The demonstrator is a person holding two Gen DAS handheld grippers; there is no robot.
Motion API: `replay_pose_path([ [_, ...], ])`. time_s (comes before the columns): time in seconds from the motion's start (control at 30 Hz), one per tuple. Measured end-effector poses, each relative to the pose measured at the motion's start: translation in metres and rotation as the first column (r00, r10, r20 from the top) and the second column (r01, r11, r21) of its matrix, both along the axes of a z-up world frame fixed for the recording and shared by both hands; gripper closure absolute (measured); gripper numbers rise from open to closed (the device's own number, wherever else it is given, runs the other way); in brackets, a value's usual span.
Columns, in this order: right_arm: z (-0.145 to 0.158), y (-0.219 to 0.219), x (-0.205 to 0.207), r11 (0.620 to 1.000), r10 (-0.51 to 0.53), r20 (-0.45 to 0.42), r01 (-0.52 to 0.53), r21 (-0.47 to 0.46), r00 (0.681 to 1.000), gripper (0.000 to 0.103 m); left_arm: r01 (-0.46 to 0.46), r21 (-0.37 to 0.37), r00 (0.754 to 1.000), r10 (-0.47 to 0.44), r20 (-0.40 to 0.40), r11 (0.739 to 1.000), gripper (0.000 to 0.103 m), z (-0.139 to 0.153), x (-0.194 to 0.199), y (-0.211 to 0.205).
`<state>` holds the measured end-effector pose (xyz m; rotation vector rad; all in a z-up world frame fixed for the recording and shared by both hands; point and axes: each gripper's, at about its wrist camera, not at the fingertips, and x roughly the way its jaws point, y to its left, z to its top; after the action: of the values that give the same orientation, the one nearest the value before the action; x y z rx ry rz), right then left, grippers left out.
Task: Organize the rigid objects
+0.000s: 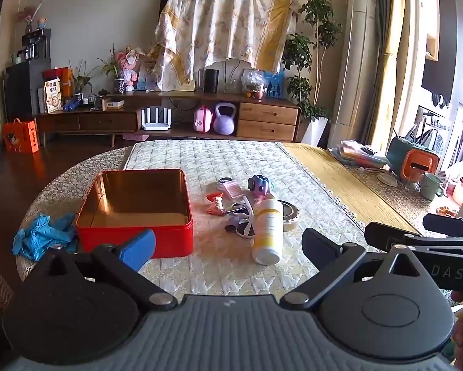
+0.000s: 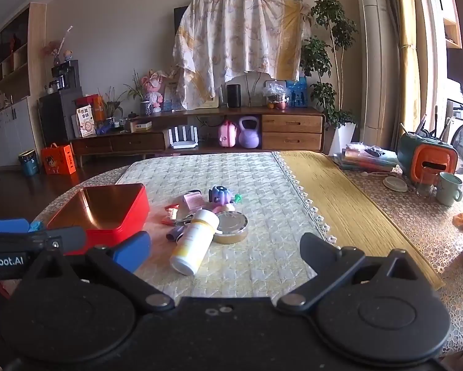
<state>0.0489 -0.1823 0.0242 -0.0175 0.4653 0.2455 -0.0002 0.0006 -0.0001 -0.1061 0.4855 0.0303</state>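
Note:
An open red tin box (image 1: 132,213) (image 2: 107,216) with a gold inside sits empty on the quilted mat. To its right lies a heap of small things: a white and yellow bottle (image 1: 267,232) (image 2: 195,241) on its side, a round metal tin (image 1: 290,215) (image 2: 231,224), a purple toy (image 1: 260,185) (image 2: 220,196), a pink card (image 1: 231,190) and red wrappers (image 1: 216,205). My left gripper (image 1: 228,247) is open and empty, low at the near edge before the box and bottle. My right gripper (image 2: 225,250) is open and empty, just short of the bottle.
Blue gloves (image 1: 43,236) lie left of the box. A yellow runner (image 2: 339,204) lies right of the mat. A green mug (image 2: 449,188), an orange and teal holder (image 2: 426,157) and stacked papers (image 2: 367,157) stand at the far right. A TV cabinet (image 1: 169,117) lines the back wall.

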Motion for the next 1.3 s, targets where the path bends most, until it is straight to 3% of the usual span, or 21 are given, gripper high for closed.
replay_pose_path([
  [1.3,-0.0080,0.0026,0.0057,1.000,0.006,-0.035,-0.006,-0.003,0.999,0.000,-0.015,-0.004,0.999,0.015,-0.038,1.000,0.001,-0.0065,0.0030,0.0053],
])
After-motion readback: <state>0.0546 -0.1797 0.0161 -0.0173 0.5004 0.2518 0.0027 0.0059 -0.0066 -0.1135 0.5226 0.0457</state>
